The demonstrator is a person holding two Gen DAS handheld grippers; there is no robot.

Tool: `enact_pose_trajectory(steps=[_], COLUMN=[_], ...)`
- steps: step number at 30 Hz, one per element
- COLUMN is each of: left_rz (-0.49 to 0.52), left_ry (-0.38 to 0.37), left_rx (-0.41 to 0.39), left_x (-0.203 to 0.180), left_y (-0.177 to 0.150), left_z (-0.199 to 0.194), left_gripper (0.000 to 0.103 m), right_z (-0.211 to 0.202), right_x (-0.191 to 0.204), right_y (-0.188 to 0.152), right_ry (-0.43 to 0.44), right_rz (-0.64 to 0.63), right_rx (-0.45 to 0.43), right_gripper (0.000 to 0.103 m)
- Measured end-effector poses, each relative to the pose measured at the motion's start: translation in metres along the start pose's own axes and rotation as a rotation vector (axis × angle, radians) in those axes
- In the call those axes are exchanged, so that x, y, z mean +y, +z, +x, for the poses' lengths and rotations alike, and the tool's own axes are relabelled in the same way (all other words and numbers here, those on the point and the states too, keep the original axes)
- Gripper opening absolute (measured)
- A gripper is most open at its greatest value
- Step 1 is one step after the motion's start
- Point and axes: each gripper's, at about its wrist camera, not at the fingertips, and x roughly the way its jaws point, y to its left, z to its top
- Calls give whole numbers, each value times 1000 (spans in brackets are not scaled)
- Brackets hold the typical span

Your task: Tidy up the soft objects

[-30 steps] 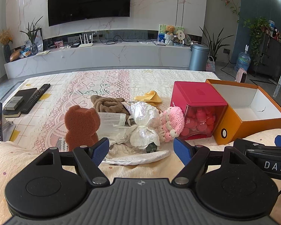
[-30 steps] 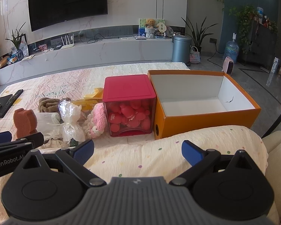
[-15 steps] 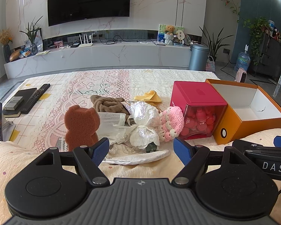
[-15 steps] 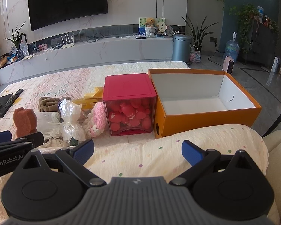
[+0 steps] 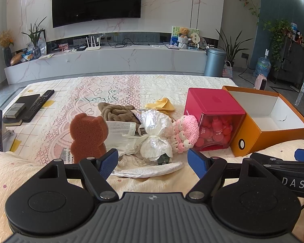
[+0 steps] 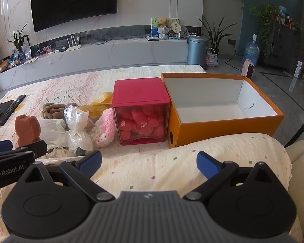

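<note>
Cream dotted blanket (image 6: 192, 162) under both my tools, lace-covered table beyond it, TV wall at the back. My left gripper (image 5: 153, 163) has its jaws spread wide, nothing between them; my right gripper (image 6: 149, 163) is the same, wide apart and empty. Landmark is the red-lidded cube (image 5: 213, 117). Nearest item: white flat pad (image 5: 150, 171), lying crosswise just ahead of my left jaws, long axis side to side. Behind it the clear wrapped bundle (image 5: 156, 131), then the pink crochet piece (image 5: 185, 132) touching the cube's left side, the brown sponge (image 5: 88, 133) further left of the cube, and brown towel (image 5: 116, 112) behind. Orange box (image 6: 223, 121) sits open against the cube's right side, straight ahead of my right jaws. Judgement: left is nearer the pile, right nearer the box.
</note>
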Motion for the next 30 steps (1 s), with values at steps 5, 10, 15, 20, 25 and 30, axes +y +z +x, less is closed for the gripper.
enact_pose_trajectory(steps=[5, 10, 15, 20, 25, 30], left_rz=[-4, -14, -23, 2, 32, 126], left_ry=[0, -15, -58, -92, -143, -121], left_rx=[0, 14, 35, 68, 109, 138], left_x=[0, 7, 19, 26, 36, 37], left_y=[-1, -5, -7, -11, -14, -18], left_z=[0, 1, 0, 2, 6, 18], left_gripper=[88, 77, 59, 47, 40, 48], right_z=[1, 2, 6, 14, 25, 40], right_x=[1, 0, 1, 11, 30, 45], right_y=[1, 2, 1, 0, 1, 3], right_ry=[6, 18, 81, 112, 172, 188], right_rz=[-5, 1, 28, -19, -109, -164], right_rx=[2, 10, 33, 73, 110, 150], right_gripper=[98, 96, 86, 82, 64, 63])
